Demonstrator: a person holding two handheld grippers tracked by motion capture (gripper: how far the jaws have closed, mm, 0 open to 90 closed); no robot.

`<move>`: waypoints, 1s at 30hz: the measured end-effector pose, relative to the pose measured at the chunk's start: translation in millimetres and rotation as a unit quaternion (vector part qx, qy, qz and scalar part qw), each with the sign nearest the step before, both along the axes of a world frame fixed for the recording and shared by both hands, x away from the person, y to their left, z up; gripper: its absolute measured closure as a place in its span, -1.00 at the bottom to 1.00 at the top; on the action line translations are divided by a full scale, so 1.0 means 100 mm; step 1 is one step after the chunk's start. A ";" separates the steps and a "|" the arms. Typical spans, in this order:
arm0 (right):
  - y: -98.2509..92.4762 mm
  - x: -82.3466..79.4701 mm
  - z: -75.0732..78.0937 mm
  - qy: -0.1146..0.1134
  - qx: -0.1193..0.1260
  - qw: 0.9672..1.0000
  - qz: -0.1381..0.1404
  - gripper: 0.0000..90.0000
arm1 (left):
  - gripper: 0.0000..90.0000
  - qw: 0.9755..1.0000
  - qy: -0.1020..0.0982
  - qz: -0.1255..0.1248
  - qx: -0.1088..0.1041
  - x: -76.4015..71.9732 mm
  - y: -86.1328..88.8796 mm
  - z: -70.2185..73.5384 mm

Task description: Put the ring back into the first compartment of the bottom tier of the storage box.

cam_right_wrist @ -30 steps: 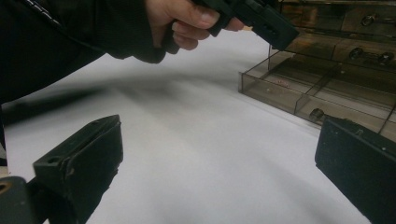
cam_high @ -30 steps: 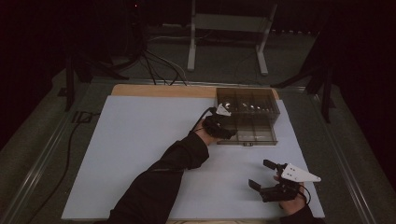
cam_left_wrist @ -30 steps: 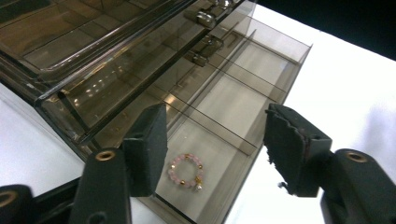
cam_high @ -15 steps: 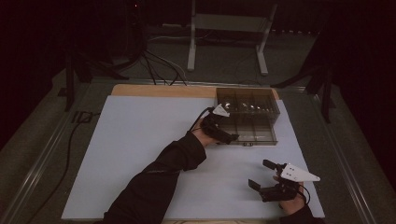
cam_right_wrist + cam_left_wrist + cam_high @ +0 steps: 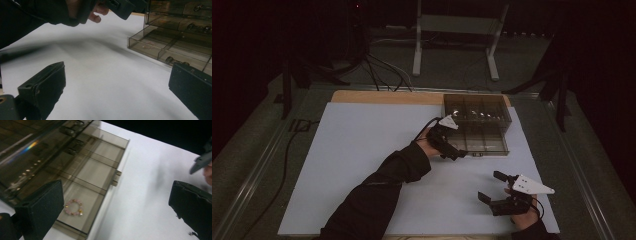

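Note:
A smoke-tinted clear drawer box (image 5: 477, 112) stands at the back right of the white mat, with its lowest drawer (image 5: 484, 142) pulled out. A pink bead bracelet (image 5: 73, 207) with gold beads lies in the drawer's end compartment, also faintly seen as the bracelet (image 5: 150, 43) in the right gripper view. My left gripper (image 5: 457, 153) hangs open just above that end of the drawer (image 5: 95, 172), holding nothing. My right gripper (image 5: 491, 186) rests open low over the mat's front right, apart from the box (image 5: 180, 32), its jaws empty.
The white mat (image 5: 362, 150) covers most of a wooden table, with bare mat to the left and in the middle. Small metal pieces (image 5: 175, 60) lie in other drawer compartments. A metal stand (image 5: 454, 30) and cables (image 5: 377, 65) sit on the floor beyond.
My left gripper has edged slightly nearer over the drawer's end. The right gripper has stayed where it was.

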State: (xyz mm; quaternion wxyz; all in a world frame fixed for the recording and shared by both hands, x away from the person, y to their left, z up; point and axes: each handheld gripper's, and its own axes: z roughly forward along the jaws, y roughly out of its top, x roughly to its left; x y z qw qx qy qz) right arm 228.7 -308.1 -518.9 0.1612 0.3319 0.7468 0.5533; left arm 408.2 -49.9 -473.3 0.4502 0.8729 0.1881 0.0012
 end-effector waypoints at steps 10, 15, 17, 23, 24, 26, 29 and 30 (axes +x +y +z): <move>0.00 -0.01 0.01 -0.002 0.000 1.000 0.000 -0.98 | -0.97 0.999 0.009 -0.034 -0.028 -0.03 0.04 0.05; -0.01 -0.01 0.01 -0.002 0.002 1.000 -0.001 -0.98 | -0.97 0.999 -0.002 -0.038 -0.035 -0.06 0.12 0.09; 0.00 -0.01 0.01 -0.002 -0.001 1.000 0.000 -0.98 | -0.97 0.999 -0.009 -0.039 -0.028 -0.08 0.16 0.11; -0.01 -0.01 0.01 -0.002 0.000 1.000 -0.002 -0.98 | -0.97 0.999 -0.015 -0.031 -0.017 -0.14 0.30 0.16; -0.01 -0.01 0.01 -0.002 0.001 1.000 -0.001 -0.98 | -0.97 0.999 -0.015 -0.030 -0.014 -0.14 0.34 0.18; -0.01 -0.01 0.01 -0.001 0.000 1.000 -0.001 -0.98 | -0.97 1.000 -0.014 -0.025 -0.013 -0.15 0.40 0.19; -0.01 -0.01 0.01 -0.002 0.000 1.000 -0.002 -0.98 | -0.97 1.000 -0.016 -0.015 -0.012 -0.16 0.51 0.22; -0.01 -0.01 0.01 -0.002 0.001 1.000 -0.002 -0.98 | -0.97 1.000 -0.016 -0.013 -0.015 -0.17 0.55 0.23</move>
